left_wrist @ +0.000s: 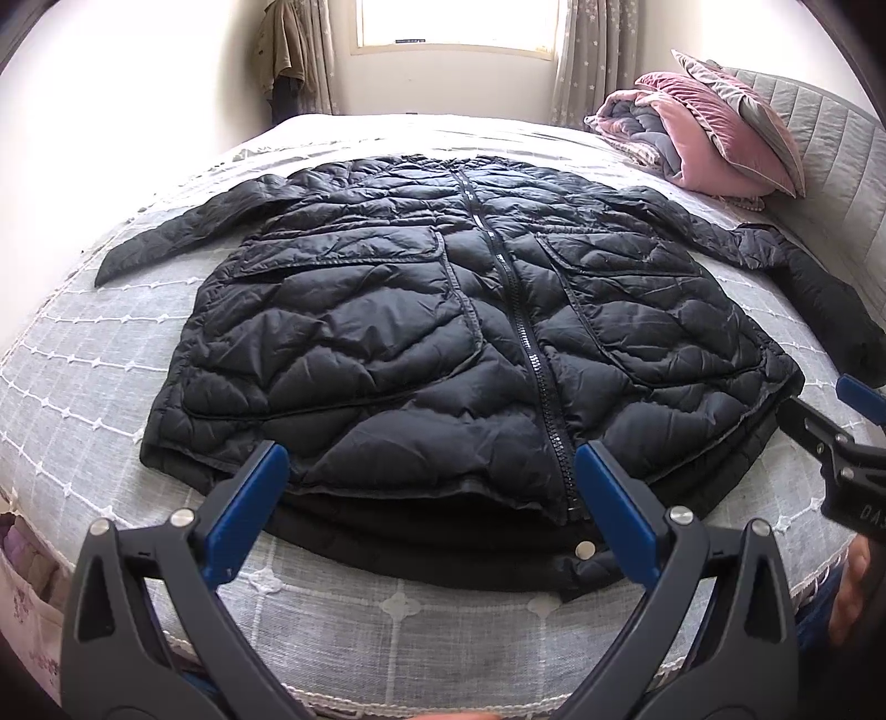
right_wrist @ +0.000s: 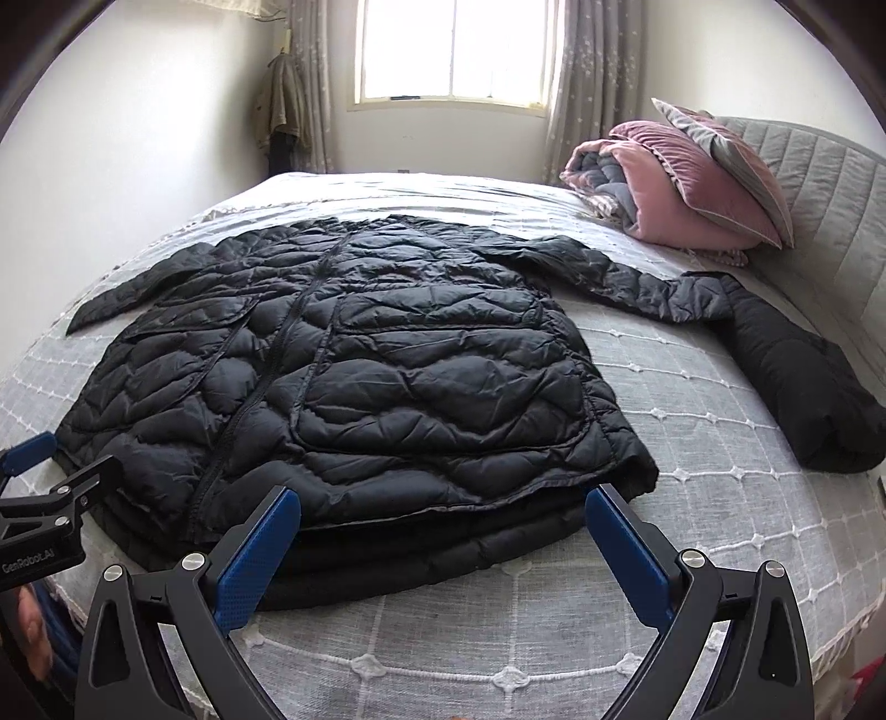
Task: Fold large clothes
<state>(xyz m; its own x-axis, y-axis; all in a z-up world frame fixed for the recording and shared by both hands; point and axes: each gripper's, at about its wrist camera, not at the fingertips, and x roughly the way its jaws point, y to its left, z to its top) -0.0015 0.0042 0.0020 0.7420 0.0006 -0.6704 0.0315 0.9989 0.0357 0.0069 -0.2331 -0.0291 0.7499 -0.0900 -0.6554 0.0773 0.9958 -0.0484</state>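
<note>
A black quilted jacket [left_wrist: 443, 332] lies flat and front-up on the grey bedspread [left_wrist: 83, 387], its zipper [left_wrist: 515, 310] closed and running from the near hem to the far collar. Both sleeves spread outward: the left sleeve [left_wrist: 183, 232] angles toward the left edge of the bed, the right sleeve [right_wrist: 775, 365] stretches right and bends back toward me, ending near the headboard [right_wrist: 830, 188].

My left gripper [left_wrist: 432, 498] hangs just above the near hem, on the left half of the jacket and reaching the zipper, its blue pads spread wide with nothing between them. My right gripper [right_wrist: 443, 531] hovers over the near hem's right half, close to the right corner, its jaws equally wide apart and empty. Neither one has hold of the fabric.

At the far right, a folded pink and grey quilt [right_wrist: 637, 183] sits with a pillow [right_wrist: 725, 160] leaning on it. A bright window [right_wrist: 454, 50] sits in the far wall between curtains [right_wrist: 587, 83].
</note>
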